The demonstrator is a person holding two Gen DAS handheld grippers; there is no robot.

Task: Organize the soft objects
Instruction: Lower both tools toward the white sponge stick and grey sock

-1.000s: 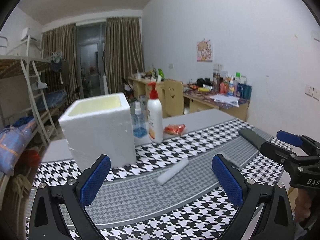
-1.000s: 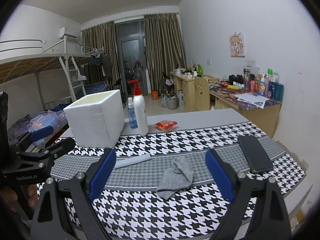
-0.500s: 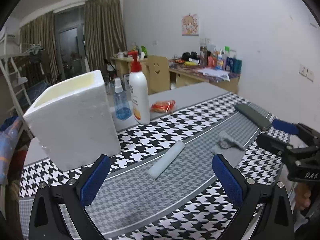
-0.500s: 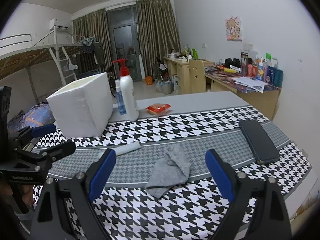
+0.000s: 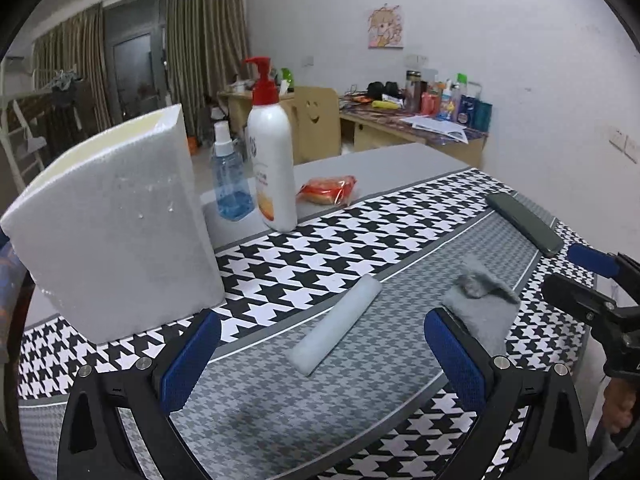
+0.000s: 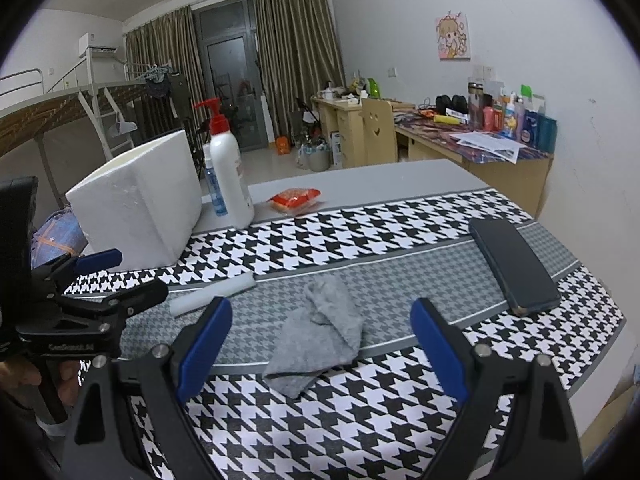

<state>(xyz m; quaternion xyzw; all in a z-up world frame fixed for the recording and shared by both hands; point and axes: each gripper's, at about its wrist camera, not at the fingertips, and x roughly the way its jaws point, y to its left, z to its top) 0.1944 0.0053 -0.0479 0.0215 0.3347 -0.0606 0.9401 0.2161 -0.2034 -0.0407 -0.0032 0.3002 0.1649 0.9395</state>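
A white foam stick [image 5: 335, 323] lies on the grey band of the houndstooth cloth, straight ahead of my open left gripper [image 5: 320, 360]. It also shows in the right wrist view as the foam stick [image 6: 212, 293]. A crumpled grey cloth [image 6: 320, 332] lies in front of my open right gripper [image 6: 322, 346]; from the left wrist it is the grey cloth [image 5: 480, 304] to the right of the stick. A white foam box [image 5: 112, 224], open on top, stands at the left; the same foam box [image 6: 138, 200] shows from the right wrist. Both grippers hold nothing.
A white pump bottle [image 5: 272, 160], a blue spray bottle [image 5: 228, 176] and an orange packet [image 5: 328, 194] stand behind the cloth. A dark phone [image 6: 514, 266] lies at the right near the table edge. Desks, a chair and a bunk bed fill the room beyond.
Both grippers have dropped and moved closer to the table. The left one has tilted down toward the foam stick, and the right one nears the grey cloth. Neither has closed.
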